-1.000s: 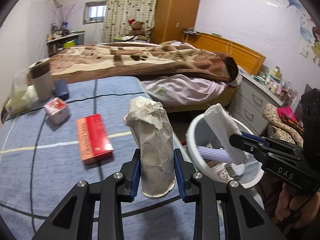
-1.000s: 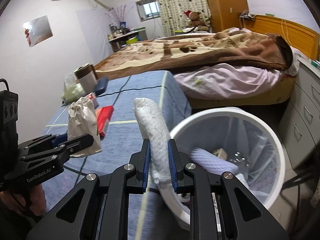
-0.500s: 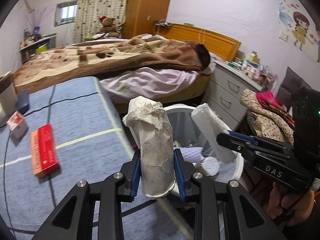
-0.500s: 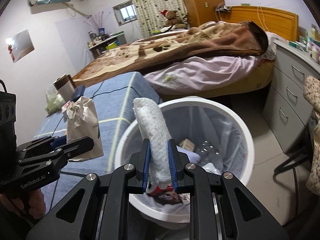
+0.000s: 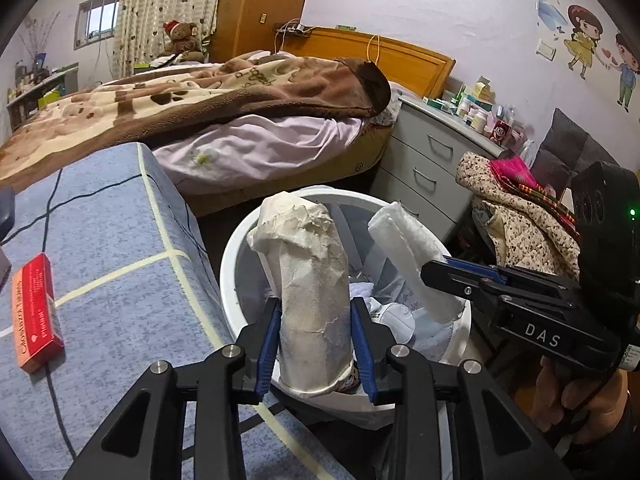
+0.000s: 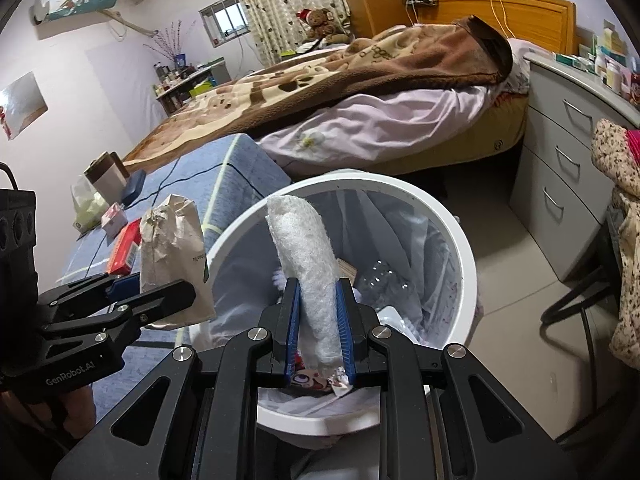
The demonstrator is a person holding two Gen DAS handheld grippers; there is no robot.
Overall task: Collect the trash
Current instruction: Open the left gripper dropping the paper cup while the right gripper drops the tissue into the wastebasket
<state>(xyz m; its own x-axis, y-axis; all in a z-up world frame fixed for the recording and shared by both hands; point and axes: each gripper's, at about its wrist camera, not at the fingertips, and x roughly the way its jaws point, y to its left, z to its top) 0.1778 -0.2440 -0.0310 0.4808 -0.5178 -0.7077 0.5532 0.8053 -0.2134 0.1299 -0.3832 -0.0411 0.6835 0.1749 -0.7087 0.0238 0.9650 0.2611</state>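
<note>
Left gripper [image 5: 316, 344]: blue-padded fingers [image 5: 267, 344] clamped on a crumpled beige paper bag [image 5: 308, 300], held upright, lower end between the pads, torn top sticking up. Bag sits over the near-left rim of the round white plastic trash bin [image 5: 232, 256]. In the right wrist view the same bag [image 6: 172, 264] hangs just left of the bin rim [image 6: 464, 248], left gripper [image 6: 160, 300] beside it.

Right gripper [image 6: 318, 320]: fingers [image 6: 291, 320] closed on a rolled white fibrous pad [image 6: 308, 256], upright, directly over the bin opening. Left wrist view shows the pad [image 5: 412, 256] tilted, over the right side of the bin, right gripper [image 5: 440, 272] reaching in from the right; a hand [image 5: 576, 396] holds its handle.

Bin: lined with a clear plastic liner [image 6: 404, 240], already holds mixed trash incl. a clear plastic bottle [image 6: 384, 280] and white wads. Stands on the floor just right of the bench.

Bench: covered with a blue-grey cloth with pale stripes [image 5: 104, 280]. Red flat carton [image 5: 36, 312] lies on it at left, well apart from the bin. Further back in the right wrist view: small red-white box [image 6: 112, 218], brown-and-white cup [image 6: 106, 176], dark blue case [image 6: 134, 192].

Far: bed with brown patterned blanket [image 5: 192, 100] and lilac sheet; grey drawer unit [image 5: 424, 168] right of it, top cluttered with bottles. Teddy bear [image 5: 182, 38] at the curtain.
</note>
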